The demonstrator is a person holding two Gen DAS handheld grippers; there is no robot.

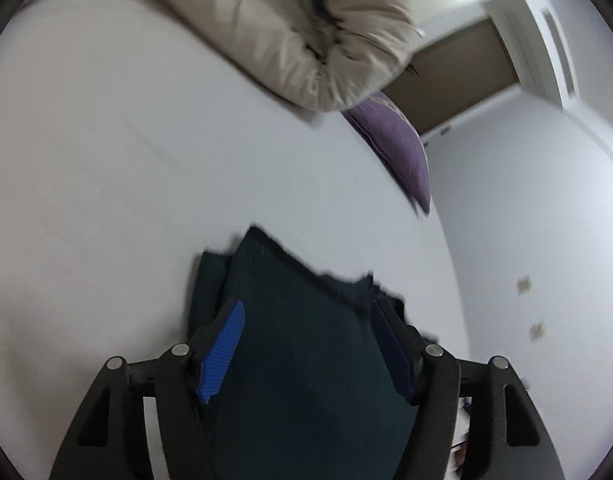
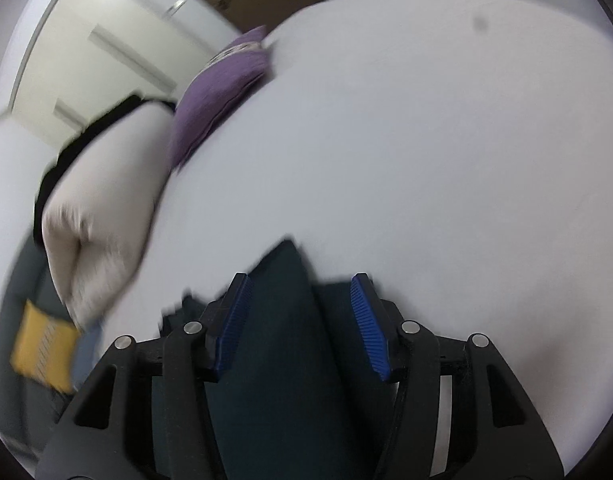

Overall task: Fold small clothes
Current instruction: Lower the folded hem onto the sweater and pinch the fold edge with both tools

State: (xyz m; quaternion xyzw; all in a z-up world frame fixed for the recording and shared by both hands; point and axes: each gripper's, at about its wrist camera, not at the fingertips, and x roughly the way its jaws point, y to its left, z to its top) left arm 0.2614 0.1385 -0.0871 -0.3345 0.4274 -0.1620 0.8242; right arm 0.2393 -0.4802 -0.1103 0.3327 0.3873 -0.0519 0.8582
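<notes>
Left gripper: wide apart, straddling dark teal garment, gripping nothing.
Right gripper: wide too, over the same cloth.
Garment: near centre on white bed, layered.
Progress: seemingly partly folded; final folds remain.

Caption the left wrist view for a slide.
Left claw open over a dark folded garment on a white bed.

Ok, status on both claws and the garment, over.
Both claws, left and right, open over dark garment. Garment on white bed. Beige duvet, purple cushion lie clear.
</notes>
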